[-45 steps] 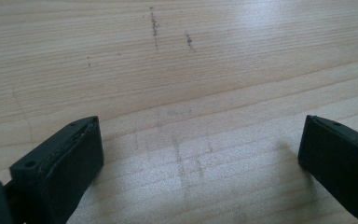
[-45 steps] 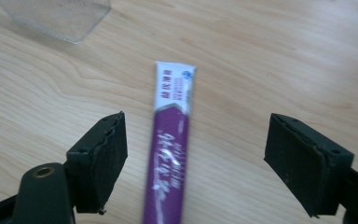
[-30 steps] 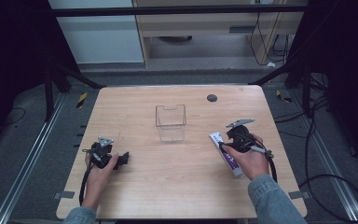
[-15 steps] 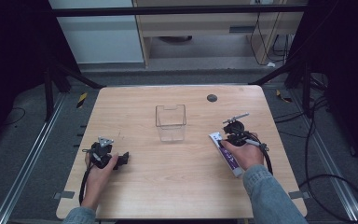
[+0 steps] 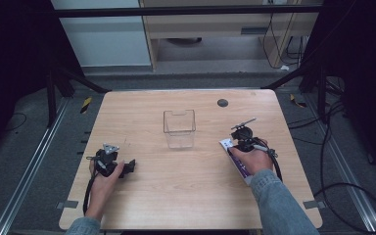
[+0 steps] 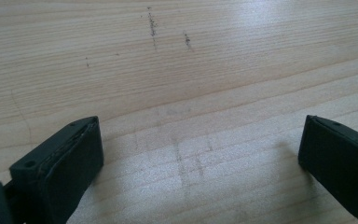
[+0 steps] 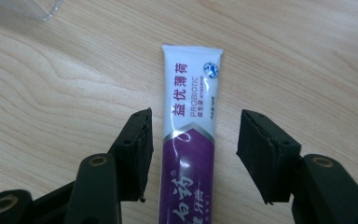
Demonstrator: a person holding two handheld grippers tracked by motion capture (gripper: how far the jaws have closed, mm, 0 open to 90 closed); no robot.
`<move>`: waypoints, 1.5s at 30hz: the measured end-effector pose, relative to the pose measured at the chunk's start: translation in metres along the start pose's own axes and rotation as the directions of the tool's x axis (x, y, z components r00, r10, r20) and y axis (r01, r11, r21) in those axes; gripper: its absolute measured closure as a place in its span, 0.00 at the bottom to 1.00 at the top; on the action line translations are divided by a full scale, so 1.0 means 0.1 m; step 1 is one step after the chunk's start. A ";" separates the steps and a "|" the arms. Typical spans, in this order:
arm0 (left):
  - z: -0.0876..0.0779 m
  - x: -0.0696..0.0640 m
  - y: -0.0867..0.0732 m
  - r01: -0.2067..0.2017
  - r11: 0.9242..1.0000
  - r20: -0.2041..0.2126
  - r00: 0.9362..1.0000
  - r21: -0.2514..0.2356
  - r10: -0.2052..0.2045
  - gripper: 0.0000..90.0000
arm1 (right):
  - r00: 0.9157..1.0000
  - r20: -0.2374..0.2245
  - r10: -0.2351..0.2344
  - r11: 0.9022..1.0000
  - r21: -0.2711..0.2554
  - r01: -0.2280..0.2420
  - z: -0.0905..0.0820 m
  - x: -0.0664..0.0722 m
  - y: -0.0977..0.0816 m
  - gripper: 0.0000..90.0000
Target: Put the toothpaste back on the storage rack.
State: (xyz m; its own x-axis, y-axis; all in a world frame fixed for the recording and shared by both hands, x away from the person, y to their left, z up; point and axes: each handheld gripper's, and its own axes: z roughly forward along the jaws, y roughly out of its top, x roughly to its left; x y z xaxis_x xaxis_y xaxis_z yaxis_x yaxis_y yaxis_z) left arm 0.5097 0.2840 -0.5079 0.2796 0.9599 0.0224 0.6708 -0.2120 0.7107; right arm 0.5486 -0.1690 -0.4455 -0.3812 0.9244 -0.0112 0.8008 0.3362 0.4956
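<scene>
From above, I see my right gripper (image 5: 241, 138) over the tube (image 5: 237, 162) near the tabletop's (image 5: 186, 196) right edge, beside the clear box (image 5: 179, 128). My left gripper (image 5: 115, 165) rests near the left edge. Left gripper view: fingers (image 6: 70, 161) wide, nothing between. Right gripper view: fingers (image 7: 133, 149) wide on both sides of the tube (image 7: 189, 135), not touching, I think ready to pinch.

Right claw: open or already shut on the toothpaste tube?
Open. In the right gripper view the right claw straddles the toothpaste tube, with wood showing on either side between tube and jaws.
</scene>
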 end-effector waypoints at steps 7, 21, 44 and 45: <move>0.00 0.00 0.00 0.000 1.000 0.000 1.000 0.000 0.000 0.00 | 1.000 -0.010 0.002 1.000 0.032 -0.002 0.08 0.02 0.01 0.52; 0.00 0.00 0.00 -0.001 1.000 0.001 1.000 0.000 0.001 0.00 | 1.000 -0.013 0.010 0.998 0.067 -0.010 0.21 0.02 0.00 0.49; 0.00 0.00 0.00 -0.002 1.000 0.003 1.000 0.000 0.002 0.00 | 1.000 -0.003 0.009 0.996 0.090 -0.009 0.29 0.01 -0.06 0.61; 0.00 0.00 0.00 -0.002 1.000 0.003 1.000 0.000 0.002 0.00 | 1.000 -0.002 0.010 0.996 0.090 -0.010 0.29 0.01 -0.06 0.62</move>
State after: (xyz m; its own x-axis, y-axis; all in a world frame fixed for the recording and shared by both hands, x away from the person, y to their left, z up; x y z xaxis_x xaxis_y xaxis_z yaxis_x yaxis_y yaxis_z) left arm 0.5101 0.2841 -0.5079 0.2828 0.9589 0.0220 0.6700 -0.2139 0.7109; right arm 0.5570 -0.1650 -0.4739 -0.3741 0.9274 -0.0043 0.8429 0.3419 0.4155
